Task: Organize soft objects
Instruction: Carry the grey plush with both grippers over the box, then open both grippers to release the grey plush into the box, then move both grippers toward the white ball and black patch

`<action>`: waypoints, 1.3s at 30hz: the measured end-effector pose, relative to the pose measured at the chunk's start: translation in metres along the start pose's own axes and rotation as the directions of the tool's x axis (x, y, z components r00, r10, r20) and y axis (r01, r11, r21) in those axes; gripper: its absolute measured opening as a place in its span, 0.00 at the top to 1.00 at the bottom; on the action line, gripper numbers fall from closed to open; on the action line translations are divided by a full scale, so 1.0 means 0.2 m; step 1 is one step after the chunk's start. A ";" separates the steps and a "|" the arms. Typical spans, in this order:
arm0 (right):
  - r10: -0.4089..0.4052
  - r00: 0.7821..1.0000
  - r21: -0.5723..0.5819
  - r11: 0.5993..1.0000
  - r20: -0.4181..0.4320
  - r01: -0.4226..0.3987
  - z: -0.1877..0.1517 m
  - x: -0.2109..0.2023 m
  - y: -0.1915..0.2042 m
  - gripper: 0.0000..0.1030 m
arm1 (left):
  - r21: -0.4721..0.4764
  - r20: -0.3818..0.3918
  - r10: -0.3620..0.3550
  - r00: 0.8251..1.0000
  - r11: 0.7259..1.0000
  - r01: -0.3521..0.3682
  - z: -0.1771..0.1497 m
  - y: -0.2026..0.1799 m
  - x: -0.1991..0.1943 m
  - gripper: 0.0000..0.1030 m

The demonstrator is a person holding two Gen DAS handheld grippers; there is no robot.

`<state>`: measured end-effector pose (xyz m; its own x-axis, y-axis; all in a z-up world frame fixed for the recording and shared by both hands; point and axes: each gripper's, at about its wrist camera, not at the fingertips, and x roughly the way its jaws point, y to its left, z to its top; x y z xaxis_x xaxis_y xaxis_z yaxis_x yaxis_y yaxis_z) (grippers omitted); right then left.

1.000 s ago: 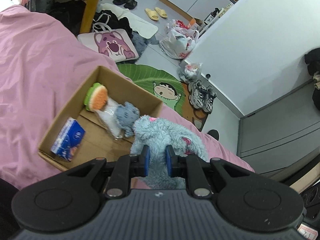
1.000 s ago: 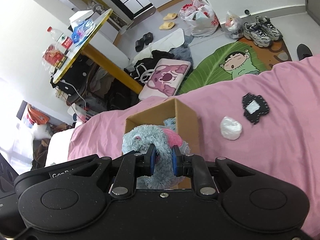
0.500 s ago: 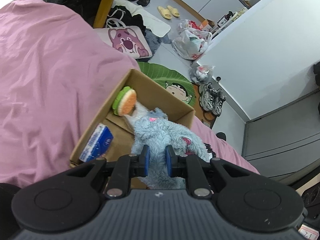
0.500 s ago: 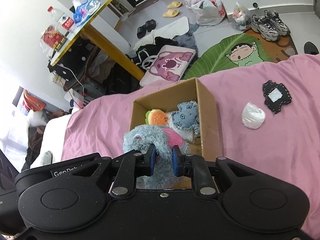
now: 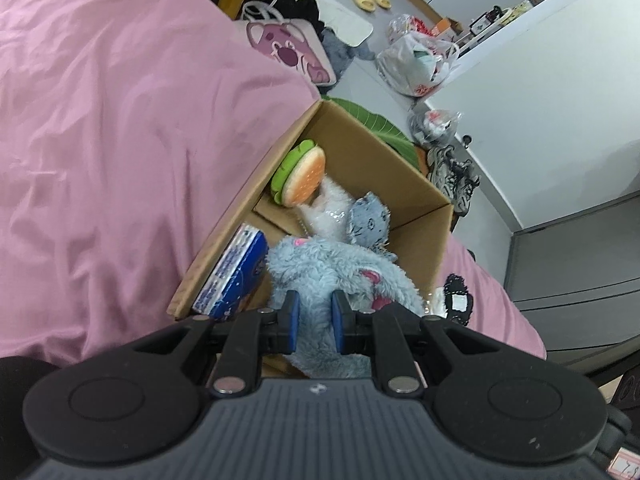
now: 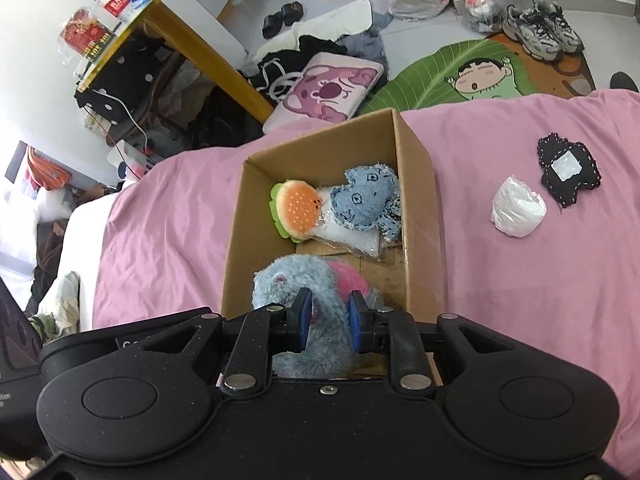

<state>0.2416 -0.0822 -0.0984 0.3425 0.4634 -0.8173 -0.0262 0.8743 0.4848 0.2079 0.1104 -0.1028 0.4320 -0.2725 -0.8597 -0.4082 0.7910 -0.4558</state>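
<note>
A fluffy blue plush toy with pink ears hangs low inside the open cardboard box on the pink bed. My left gripper is shut on one furry limb. My right gripper has another limb of the plush between its blue pads, which still touch the fur while the jaws are opening. In the box lie a burger plush, a denim blue toy and a blue tissue pack.
On the pink sheet to the right of the box lie a white wrapped roll and a black fabric patch. Beyond the bed edge the floor holds a leaf rug, sneakers, bags and a yellow-legged table.
Both grippers have sunk toward the box with the blue plush, which now hangs inside it. The gap between the right pads has widened a little.
</note>
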 end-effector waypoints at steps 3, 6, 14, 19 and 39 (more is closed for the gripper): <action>0.004 1.000 -0.007 1.000 0.002 -0.004 0.01 -0.01 0.00 0.74 | -0.015 -0.034 0.023 0.999 1.000 -0.024 0.03 0.02 0.03 0.84; 0.005 1.000 -0.006 1.000 0.010 -0.005 0.02 -0.03 -0.01 0.74 | -0.017 -0.037 0.043 0.998 0.999 -0.044 0.04 0.04 0.03 0.84; 0.052 0.998 0.006 0.999 0.028 -0.052 0.00 -0.09 -0.04 0.69 | 0.009 -0.011 0.084 0.996 0.996 -0.084 0.03 0.00 -0.02 0.80; 0.052 0.998 -0.009 0.999 0.041 -0.052 0.00 -0.16 -0.05 0.67 | 0.045 0.008 0.107 0.994 0.993 -0.108 0.01 -0.05 -0.09 0.72; 0.065 0.973 -0.073 0.996 0.220 -0.050 -0.10 -0.54 -0.20 0.03 | 0.190 0.181 0.189 0.965 0.956 -0.223 -0.22 -0.27 -0.41 0.20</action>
<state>0.1862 -0.1640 -0.0347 0.5379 0.4761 -0.6957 -0.1114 0.8581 0.5012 0.1587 0.0667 -0.0173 0.4852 -0.0141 -0.8743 -0.3340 0.9211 -0.2002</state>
